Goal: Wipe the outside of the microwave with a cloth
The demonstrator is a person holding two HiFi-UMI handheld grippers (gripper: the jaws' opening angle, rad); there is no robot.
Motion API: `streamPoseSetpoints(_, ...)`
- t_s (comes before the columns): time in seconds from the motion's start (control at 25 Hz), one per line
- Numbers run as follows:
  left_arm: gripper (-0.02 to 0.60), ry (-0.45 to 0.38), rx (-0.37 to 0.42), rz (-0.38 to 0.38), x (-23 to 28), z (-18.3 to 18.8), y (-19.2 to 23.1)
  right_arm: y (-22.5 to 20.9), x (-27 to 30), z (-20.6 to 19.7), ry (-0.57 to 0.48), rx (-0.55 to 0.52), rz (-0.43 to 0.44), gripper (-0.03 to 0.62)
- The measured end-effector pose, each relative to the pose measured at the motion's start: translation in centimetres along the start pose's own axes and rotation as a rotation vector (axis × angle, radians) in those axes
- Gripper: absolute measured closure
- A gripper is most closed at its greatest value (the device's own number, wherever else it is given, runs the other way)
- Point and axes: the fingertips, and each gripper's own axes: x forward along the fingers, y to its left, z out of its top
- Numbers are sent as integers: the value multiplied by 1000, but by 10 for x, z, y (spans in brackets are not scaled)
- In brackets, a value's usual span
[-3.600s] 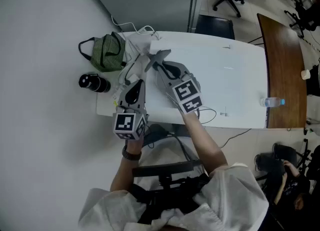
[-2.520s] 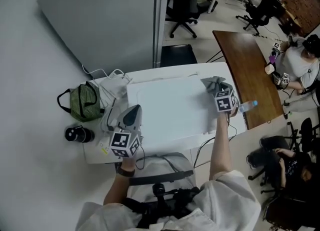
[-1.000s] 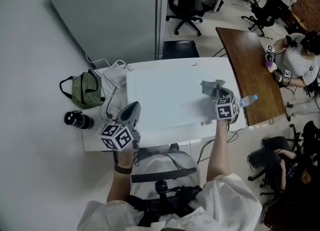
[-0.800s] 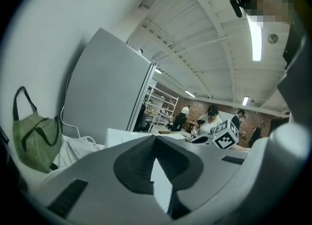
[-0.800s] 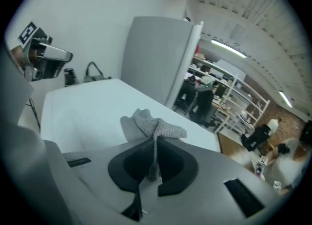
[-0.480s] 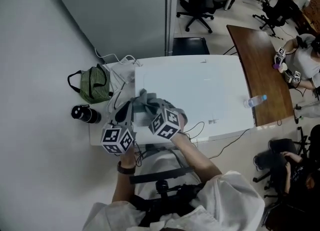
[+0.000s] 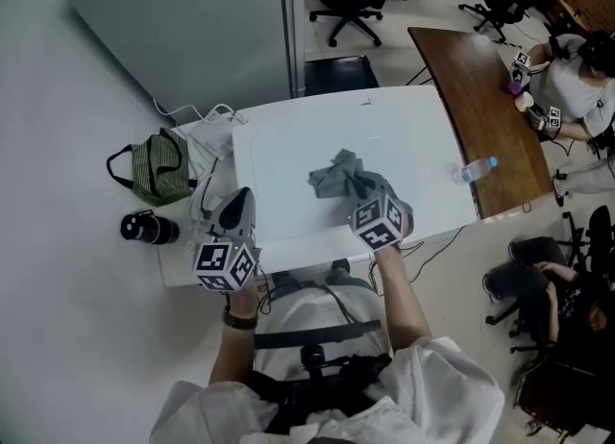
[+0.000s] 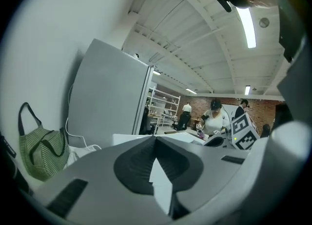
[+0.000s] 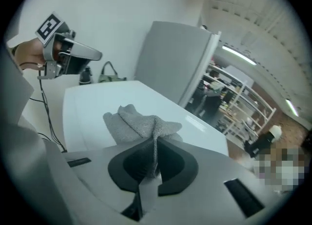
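The cloth (image 7: 336,176) lies on top of the microwave (image 7: 279,159), toward its front, with the right gripper (image 7: 360,192) just before it (jaws pinching a fold). The left gripper (image 7: 238,204) is at the front-left corner; a bag (image 7: 159,171) lies further left.

Your right gripper (image 7: 359,190) swings the cloth (image 7: 334,177) off the front-left corner, away from your left gripper (image 7: 237,207). Now the cloth's out on the middle of the microwave (image 7: 279,159) top, pulled in from the right end it reached earlier.
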Motion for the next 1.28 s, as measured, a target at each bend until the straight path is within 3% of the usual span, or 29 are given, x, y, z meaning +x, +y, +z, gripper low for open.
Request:
streamPoseSetpoints(0.2,554,14,3,-61,11,-4,-21,-101,-39,-90,149,115,-227,574)
streamPoseSetpoints(0.36,554,19,4,-62,8,-5,-20,-122,-52,-109,176,163,-292,574)
streamPoseSetpoints(0.52,554,20,-6,-39,-1,-8,-9,-51,-25,-45,91,33,-146,575)
streamPoseSetpoints(0.76,555,8,-23,3,-18,-10,14,165,-4,93,-126,-233,270,576)
streamPoseSetpoints(0.84,554,-7,-17,19,-22,-4,21,219,-5,117,-180,-317,358,576)
streamPoseSetpoints(0.92,554,-23,-8,30,-26,2,27,243,-3,129,-210,-364,405,576)
streamPoseSetpoints(1.08,554,-17,6,32,-24,5,32,223,-1,115,-201,-303,383,574)
streamPoseSetpoints(1.28,554,3,30,11,-7,3,18,91,-17,23,-105,-47,166,576)
